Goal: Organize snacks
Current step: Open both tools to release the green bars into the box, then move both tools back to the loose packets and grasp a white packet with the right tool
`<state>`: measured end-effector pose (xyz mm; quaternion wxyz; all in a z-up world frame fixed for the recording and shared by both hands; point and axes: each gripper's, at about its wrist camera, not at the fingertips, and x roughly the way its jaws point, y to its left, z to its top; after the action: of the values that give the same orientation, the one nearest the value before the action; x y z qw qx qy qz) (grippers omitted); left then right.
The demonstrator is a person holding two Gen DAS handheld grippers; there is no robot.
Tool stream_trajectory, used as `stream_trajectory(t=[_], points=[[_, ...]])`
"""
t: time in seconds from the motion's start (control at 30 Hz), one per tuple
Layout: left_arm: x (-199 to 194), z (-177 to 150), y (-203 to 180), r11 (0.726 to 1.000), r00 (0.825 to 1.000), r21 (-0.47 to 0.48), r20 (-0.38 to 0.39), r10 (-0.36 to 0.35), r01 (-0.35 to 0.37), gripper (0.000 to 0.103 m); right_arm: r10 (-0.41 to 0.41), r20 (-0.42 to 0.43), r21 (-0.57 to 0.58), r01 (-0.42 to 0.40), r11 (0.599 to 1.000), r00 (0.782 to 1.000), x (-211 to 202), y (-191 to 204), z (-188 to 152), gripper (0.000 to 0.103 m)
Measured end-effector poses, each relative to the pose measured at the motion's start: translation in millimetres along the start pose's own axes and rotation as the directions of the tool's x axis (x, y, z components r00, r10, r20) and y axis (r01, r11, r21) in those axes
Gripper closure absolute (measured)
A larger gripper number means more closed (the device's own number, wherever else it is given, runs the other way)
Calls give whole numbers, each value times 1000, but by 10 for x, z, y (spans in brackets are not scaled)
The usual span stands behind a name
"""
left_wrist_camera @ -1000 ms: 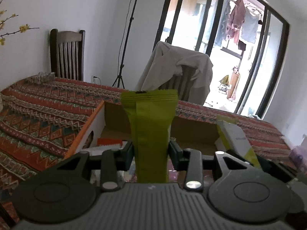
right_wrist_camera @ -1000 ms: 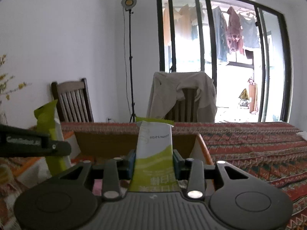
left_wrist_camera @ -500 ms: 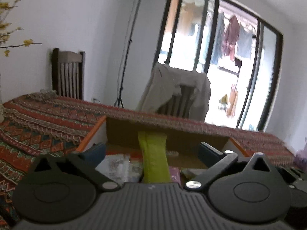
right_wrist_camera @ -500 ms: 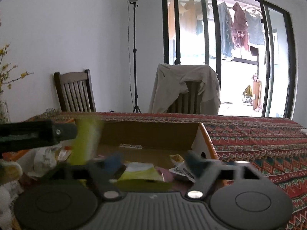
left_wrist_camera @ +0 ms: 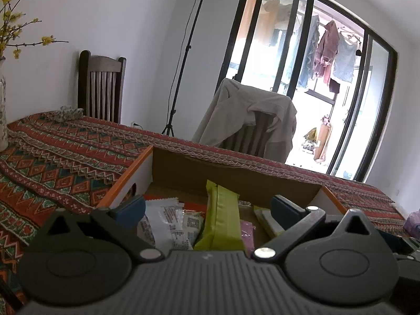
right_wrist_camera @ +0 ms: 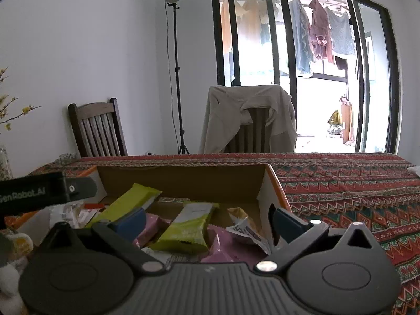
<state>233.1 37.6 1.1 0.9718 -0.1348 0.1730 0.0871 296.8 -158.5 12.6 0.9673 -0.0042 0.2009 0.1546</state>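
Two sets of tongs hang released over an open brown cardboard box with orange-edged white walls [right_wrist_camera: 273,183], which sits on a bench draped in a red patterned woven cloth [right_wrist_camera: 341,183]. Left tongs [left_wrist_camera: 207,210] stand spread wide with nothing between the blue pads, and a long lime-green foil snack bar [left_wrist_camera: 221,218] lies in the box just ahead of them, resting on white printed sachets [left_wrist_camera: 168,223]. Right tongs [right_wrist_camera: 207,223] are likewise parted and empty; below them a green-and-white snack packet [right_wrist_camera: 189,227] lies across pink wrapped snacks [right_wrist_camera: 225,246] beside a crumpled white-and-tan wrapper [right_wrist_camera: 244,225]. Both green packs appear delivered, so the step in hand looks like letting go and clearing out. Doing it well likely means lifting each tool straight up with the jaws kept wide, so no pad snags a wrapper edge and drags it out, then checking that the lime bar, propped at a slant on the pile, settles inside the walls before the next snack is sought
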Motion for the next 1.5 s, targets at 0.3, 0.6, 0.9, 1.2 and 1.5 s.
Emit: stream_trajectory(t=[0.3,0.6,0.9,1.2,1.5], points=[[-109,78,-23,1000,1000,-19,20,-5,6,0,-4,15,-15,4,1000,1000,-62,25,47,0],[-516,221,-31,1000,998,-3,55,6,-6,0,-13,5,-38,14,999,1000,-353,84,152,0],[-984,167,166,1000,998,4,57,-5,5,0,-6,-11,-54,6,999,1000,-780,263,78,0],[-1357,16,417,1000,1000,18,28,4,-4,0,3,-57,-78,-8,997,998,-1135,449,-147,0],[-1650,-185,635,999,1000,39,-31,6,-5,0,19,-137,-91,-32,995,990,-1382,639,-447,0]])
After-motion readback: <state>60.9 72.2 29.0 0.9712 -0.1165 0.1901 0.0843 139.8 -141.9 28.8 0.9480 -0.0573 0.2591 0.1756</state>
